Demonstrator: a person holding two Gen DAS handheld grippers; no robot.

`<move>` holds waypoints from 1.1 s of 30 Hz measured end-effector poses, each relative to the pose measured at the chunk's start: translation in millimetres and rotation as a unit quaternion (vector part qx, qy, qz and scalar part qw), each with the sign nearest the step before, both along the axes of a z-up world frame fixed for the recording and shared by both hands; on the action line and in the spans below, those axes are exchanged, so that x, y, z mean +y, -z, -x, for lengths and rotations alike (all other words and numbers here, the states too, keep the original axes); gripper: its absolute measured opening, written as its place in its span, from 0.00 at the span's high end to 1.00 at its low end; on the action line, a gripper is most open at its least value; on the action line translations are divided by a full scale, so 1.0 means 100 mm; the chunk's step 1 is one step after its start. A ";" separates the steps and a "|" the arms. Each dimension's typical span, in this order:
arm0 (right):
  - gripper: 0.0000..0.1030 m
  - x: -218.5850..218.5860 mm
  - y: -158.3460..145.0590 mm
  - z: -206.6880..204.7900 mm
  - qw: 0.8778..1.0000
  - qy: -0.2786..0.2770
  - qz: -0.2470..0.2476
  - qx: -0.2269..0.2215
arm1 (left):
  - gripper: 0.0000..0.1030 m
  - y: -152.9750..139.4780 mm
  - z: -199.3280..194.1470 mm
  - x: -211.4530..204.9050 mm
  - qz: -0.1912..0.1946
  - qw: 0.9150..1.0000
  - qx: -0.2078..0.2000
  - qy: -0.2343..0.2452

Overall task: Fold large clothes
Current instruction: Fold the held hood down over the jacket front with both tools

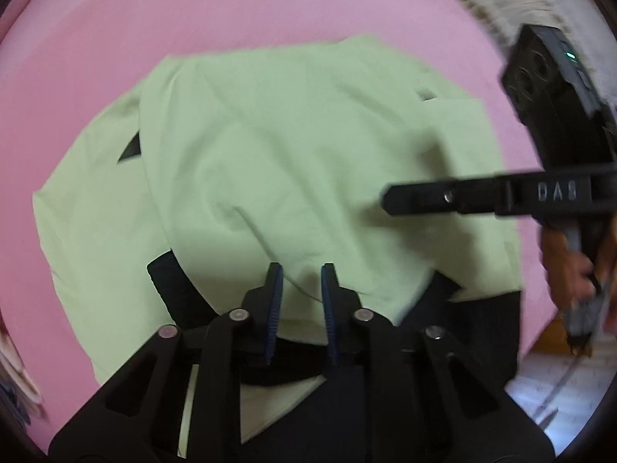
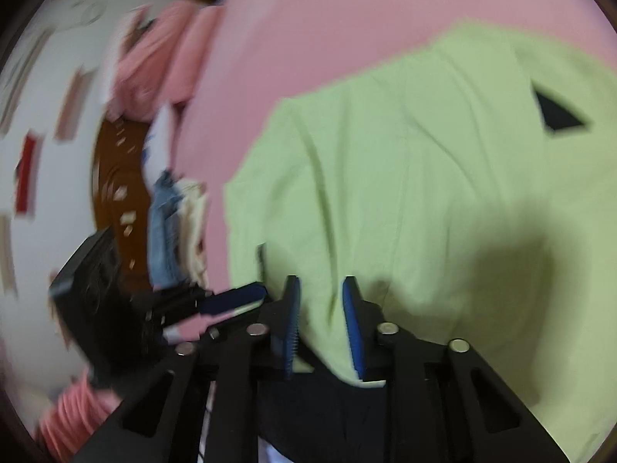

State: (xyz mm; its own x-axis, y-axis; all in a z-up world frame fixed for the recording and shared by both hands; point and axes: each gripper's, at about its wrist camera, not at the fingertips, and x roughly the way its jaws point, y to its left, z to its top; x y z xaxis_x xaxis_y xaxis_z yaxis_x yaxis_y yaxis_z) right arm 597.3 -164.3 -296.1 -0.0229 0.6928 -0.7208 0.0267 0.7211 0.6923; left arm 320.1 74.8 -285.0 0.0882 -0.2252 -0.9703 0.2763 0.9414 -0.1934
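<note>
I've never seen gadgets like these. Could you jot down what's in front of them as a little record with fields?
surface: pink bed sheet
garment: light green top with black trim, lying partly folded on the sheet
left gripper: open, fingers apart over the garment's near edge, gripping nothing
right gripper: open, over the green fabric, gripping nothing
background: stack of folded clothes beside the bed, blurred

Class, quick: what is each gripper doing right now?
Left gripper: open, above the green garment, holding nothing.
Right gripper: open, above the same garment, holding nothing.
</note>
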 end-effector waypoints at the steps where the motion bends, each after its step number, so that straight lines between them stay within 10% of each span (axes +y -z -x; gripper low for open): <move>1: 0.89 0.01 0.12 -0.02 1.000 0.004 0.016 0.016 | 0.87 0.11 -0.01 0.01 -0.029 1.000 0.006 0.003; 4: 0.95 -0.02 0.51 0.14 0.994 -0.033 0.098 0.031 | 0.87 0.38 0.10 0.08 -0.160 0.983 0.000 0.087; 7: 0.98 -0.35 0.47 0.27 0.985 -0.071 0.155 0.007 | 0.87 0.37 0.18 0.23 -0.205 0.970 -0.012 0.127; 12: 0.98 -0.35 0.08 0.31 0.950 -0.197 0.218 -0.104 | 0.87 -0.14 0.02 0.42 -0.101 0.990 -0.082 0.060; 16: 0.98 -0.22 0.04 -0.08 0.974 -0.108 0.139 -0.141 | 0.87 -0.18 -0.42 0.23 -0.014 0.994 -0.107 -0.008; 22: 0.98 0.43 0.43 -0.82 0.991 0.061 0.035 -0.118 | 0.87 0.32 -1.13 -0.04 -0.015 0.989 -0.106 -0.101; 33: 1.00 0.30 0.87 -1.45 0.981 0.097 0.079 -0.145 | 0.97 0.59 -1.45 0.41 0.076 0.981 -0.087 -0.155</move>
